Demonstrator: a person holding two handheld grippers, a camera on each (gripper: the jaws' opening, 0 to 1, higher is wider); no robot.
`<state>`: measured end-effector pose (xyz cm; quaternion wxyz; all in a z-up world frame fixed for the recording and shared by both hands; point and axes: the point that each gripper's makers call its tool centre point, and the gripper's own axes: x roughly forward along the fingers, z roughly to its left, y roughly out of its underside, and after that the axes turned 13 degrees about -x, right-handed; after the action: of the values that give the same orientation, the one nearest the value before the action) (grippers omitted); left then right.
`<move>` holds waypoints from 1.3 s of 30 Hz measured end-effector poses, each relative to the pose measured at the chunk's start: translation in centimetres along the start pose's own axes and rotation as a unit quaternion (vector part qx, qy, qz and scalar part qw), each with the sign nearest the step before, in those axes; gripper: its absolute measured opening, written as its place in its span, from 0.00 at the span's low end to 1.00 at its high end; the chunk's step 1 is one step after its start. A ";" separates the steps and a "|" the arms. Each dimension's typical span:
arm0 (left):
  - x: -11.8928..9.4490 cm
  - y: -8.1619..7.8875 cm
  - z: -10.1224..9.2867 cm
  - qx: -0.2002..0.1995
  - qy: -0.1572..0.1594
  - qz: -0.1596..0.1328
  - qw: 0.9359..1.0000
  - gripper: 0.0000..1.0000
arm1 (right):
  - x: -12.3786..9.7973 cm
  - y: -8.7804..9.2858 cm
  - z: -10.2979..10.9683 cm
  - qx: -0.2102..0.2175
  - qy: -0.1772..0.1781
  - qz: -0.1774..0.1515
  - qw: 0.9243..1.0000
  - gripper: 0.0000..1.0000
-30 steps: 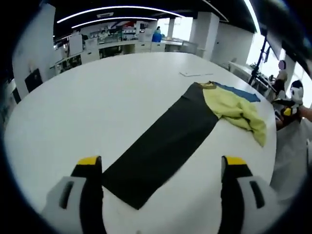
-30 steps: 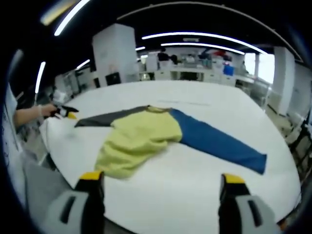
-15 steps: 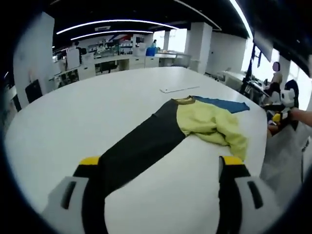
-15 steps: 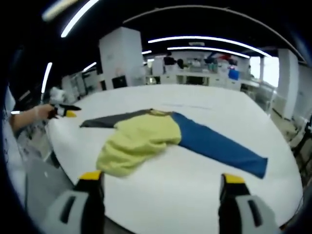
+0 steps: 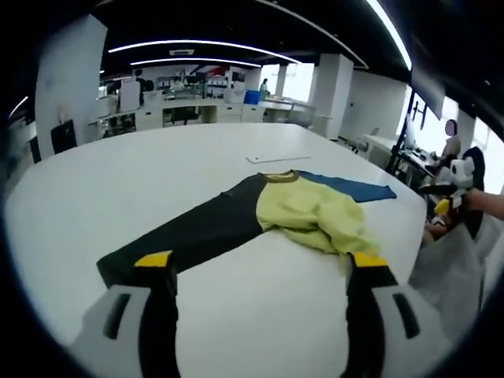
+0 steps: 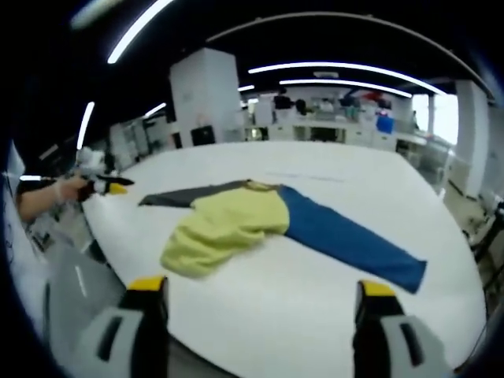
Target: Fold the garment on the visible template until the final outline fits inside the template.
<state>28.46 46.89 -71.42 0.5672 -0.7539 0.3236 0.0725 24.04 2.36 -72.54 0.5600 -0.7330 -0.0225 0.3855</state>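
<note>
Both tools [image 5: 256, 272] [image 6: 256, 295] gape wide above a white table [image 5: 142, 173] bearing the garment [image 6: 236, 224], office beyond.

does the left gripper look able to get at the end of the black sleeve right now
Probably yes: the left gripper is open, and the black sleeve lies flat on the white table with its end just ahead of the jaws, nothing between.

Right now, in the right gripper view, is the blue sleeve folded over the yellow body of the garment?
No, the blue sleeve lies stretched out flat on the white table, away from the yellow body.

Garment [image 5: 299, 213] [image 6: 252, 224]: yellow body bunched, black and blue sleeves spread flat on white table [image 5: 157, 165] [image 6: 331, 283].
</note>
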 end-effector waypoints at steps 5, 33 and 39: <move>0.2 0.6 -1.9 0.002 0.004 -0.012 1.000 0.86 | -0.1 0.5 -1.3 -0.017 -0.009 -0.005 1.000 0.99; -0.8 2.7 -6.2 0.028 0.019 -0.036 0.999 0.82 | 3.8 0.4 -0.8 -0.085 -0.074 -0.007 0.994 0.99; -1.0 3.7 -6.9 0.035 0.028 -0.035 0.998 0.78 | 5.3 -0.5 1.1 -0.134 -0.108 0.000 0.985 0.97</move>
<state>23.76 40.57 -71.53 0.5863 -0.7461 0.3150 0.0196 27.33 5.93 -75.06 0.4511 -0.7555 -0.1336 0.4559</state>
